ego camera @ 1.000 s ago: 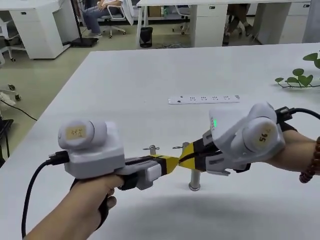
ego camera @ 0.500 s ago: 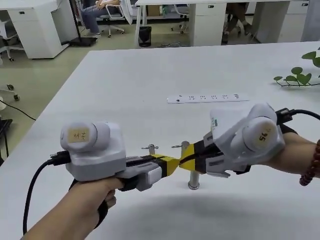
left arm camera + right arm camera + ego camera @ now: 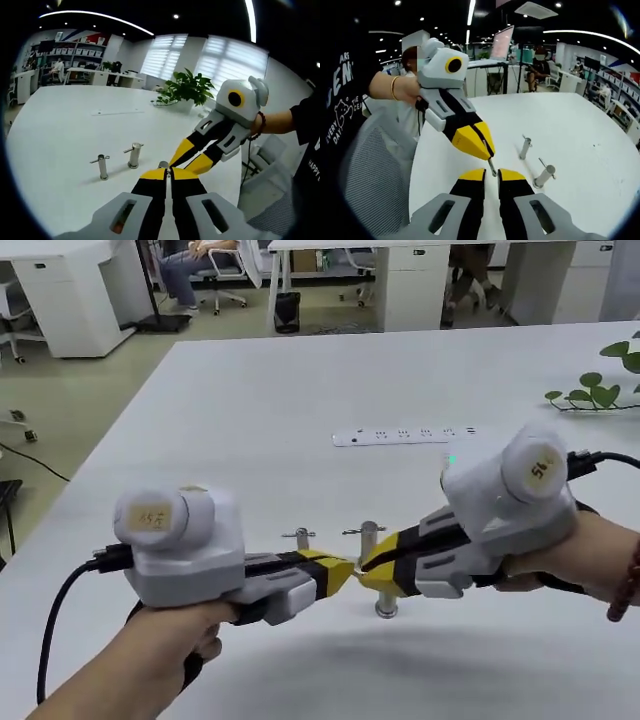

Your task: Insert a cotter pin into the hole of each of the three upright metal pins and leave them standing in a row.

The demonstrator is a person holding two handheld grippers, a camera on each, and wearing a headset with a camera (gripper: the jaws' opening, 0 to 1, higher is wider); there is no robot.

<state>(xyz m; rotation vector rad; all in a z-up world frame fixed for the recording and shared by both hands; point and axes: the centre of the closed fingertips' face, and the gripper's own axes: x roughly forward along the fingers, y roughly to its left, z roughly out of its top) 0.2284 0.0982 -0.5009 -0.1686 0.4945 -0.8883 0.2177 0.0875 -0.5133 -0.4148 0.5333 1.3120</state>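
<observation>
Left gripper (image 3: 343, 571) is pinching the light, slippery cotter pin (image 3: 490, 159), probably best held near its head; right gripper (image 3: 370, 565) is clamping the stiff metal pin (image 3: 385, 600) by its shaft.

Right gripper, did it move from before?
Yes. The right gripper tipped: its back rose toward the power strip, while its fingers stayed by the nearest metal pin.
</observation>
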